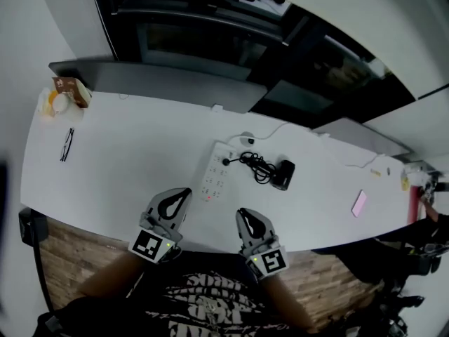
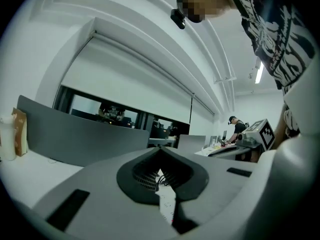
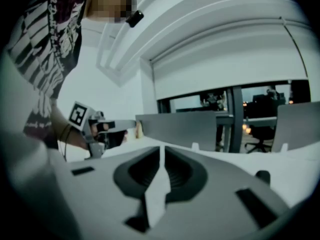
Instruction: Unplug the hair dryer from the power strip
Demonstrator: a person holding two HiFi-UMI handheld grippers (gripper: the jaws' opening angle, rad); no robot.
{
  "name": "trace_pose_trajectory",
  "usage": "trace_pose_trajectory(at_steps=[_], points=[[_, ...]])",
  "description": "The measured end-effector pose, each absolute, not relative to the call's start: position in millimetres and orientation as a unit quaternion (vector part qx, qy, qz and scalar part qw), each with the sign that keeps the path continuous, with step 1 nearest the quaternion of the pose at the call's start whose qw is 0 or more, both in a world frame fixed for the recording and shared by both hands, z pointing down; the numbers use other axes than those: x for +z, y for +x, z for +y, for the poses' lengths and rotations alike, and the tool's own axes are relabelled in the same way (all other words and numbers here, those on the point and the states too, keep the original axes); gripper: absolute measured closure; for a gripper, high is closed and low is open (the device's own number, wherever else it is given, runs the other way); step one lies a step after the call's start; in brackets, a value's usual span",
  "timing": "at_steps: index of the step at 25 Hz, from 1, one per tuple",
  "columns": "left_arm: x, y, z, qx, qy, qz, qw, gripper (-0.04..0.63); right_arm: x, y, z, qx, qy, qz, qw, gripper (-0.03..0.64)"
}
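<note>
A white power strip (image 1: 214, 174) lies mid-table in the head view, with a black plug (image 1: 226, 161) in its far end. From the plug a coiled black cord (image 1: 256, 166) runs to the black hair dryer (image 1: 283, 174), which lies to the strip's right. My left gripper (image 1: 188, 190) hovers near the table's front edge, just left of the strip's near end, its tips together and holding nothing. My right gripper (image 1: 240, 211) is at the front edge right of the strip, shut and empty. In the left gripper view (image 2: 161, 149) a bit of the strip (image 2: 167, 204) shows below the tips. The right gripper view (image 3: 161, 148) shows only bare table.
Black glasses (image 1: 66, 144) and a brown paper bag (image 1: 69, 91) sit at the table's far left. A pink card (image 1: 359, 203) lies at the right. A grey partition (image 1: 161, 83) runs along the back edge, and a white cable (image 1: 280, 128) trails behind the strip. A person (image 2: 235, 129) works far off.
</note>
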State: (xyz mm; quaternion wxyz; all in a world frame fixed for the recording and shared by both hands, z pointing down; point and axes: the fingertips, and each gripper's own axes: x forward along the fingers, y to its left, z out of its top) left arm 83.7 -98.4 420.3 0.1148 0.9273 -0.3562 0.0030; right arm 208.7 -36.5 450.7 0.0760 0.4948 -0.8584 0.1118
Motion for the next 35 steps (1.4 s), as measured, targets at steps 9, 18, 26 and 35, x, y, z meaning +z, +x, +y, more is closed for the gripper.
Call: trace_pose_trajectory(at_steps=[9, 18, 26, 35], points=[[473.9, 132.6, -128.3, 0.060, 0.918, -0.371, 0.125, 0.569, 511.4, 227.9, -80.1, 0.152, 0.464, -0.866, 0.107, 0.568], [603.1, 189.0, -157.4, 0.203, 0.893, -0.364, 0.171, 0.569, 621.6, 234.9, -168.2, 0.275, 0.453, -0.835, 0.146, 0.442], [666.5, 222.9, -152.8, 0.367, 0.876, -0.294, 0.111, 0.569, 588.0, 250.4, -207.6, 0.383, 0.451, -0.799, -0.107, 0.548], [662.2, 216.1, -154.4, 0.325, 0.881, -0.287, 0.191, 0.569, 609.4, 301.8, -168.8, 0.399, 0.468, -0.788, -0.006, 0.535]])
